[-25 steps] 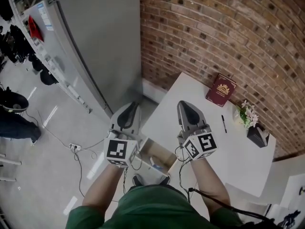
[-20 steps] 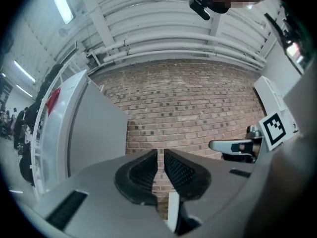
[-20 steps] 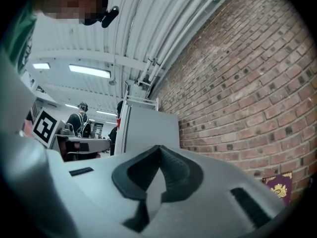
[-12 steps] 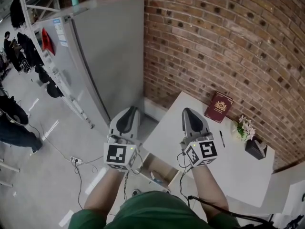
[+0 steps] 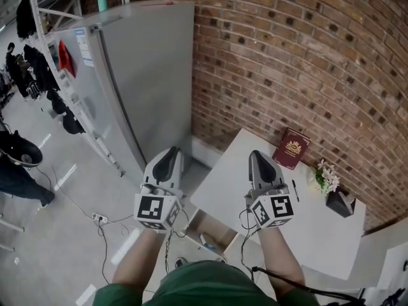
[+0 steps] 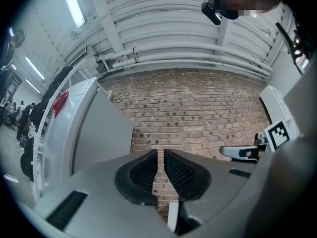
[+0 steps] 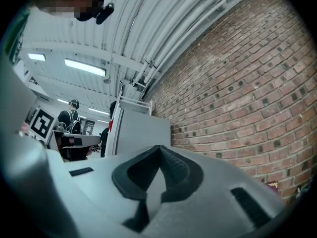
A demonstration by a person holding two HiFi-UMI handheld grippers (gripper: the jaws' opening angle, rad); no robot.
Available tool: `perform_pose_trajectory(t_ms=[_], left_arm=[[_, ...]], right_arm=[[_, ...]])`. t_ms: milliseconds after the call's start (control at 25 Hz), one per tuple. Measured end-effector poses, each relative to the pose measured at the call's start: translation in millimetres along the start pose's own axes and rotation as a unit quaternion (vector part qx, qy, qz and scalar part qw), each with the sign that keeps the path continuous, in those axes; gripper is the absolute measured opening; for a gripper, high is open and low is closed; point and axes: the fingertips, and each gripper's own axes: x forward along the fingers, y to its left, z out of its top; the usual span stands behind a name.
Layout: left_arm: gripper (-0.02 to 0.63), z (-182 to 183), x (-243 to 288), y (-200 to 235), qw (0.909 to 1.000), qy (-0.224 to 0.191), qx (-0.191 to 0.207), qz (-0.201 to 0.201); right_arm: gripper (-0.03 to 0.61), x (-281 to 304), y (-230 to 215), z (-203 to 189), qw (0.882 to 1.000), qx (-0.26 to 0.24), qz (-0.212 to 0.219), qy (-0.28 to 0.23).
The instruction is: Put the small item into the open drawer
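The open drawer (image 5: 203,227) sticks out of the near left side of the white table (image 5: 319,231), with a small blue thing (image 5: 210,241) inside it. A black pen (image 5: 295,190) lies on the tabletop. Both grippers are held up in the air, pointing at the brick wall. My left gripper (image 5: 169,152) (image 6: 160,156) hangs over the floor left of the table, its pads a narrow slit apart with nothing between them. My right gripper (image 5: 255,153) (image 7: 159,149) is over the table's left part, shut and empty.
A dark red book (image 5: 291,149), a small bunch of flowers (image 5: 324,176) and a dark box (image 5: 340,203) stand along the table's far side by the brick wall (image 5: 306,62). A tall grey cabinet (image 5: 146,75) rises at left. Cables (image 5: 101,220) lie on the floor.
The head view has tipped upward, so more of the wall and cabinet shows and the table sits lower. Both grippers have spread slightly apart. Their jaws look unchanged.
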Motion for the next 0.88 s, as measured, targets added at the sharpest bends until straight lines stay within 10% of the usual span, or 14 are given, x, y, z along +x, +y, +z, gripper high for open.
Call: perform_pose_trajectory(t_ms=[880], left_arm=[[0.038,-10.5,3.0,-4.1,0.9999,0.013,0.009,0.0]], right_arm=[[0.005,-10.6,-11.4,1.0,1.0,-0.026,0.0,-0.001]])
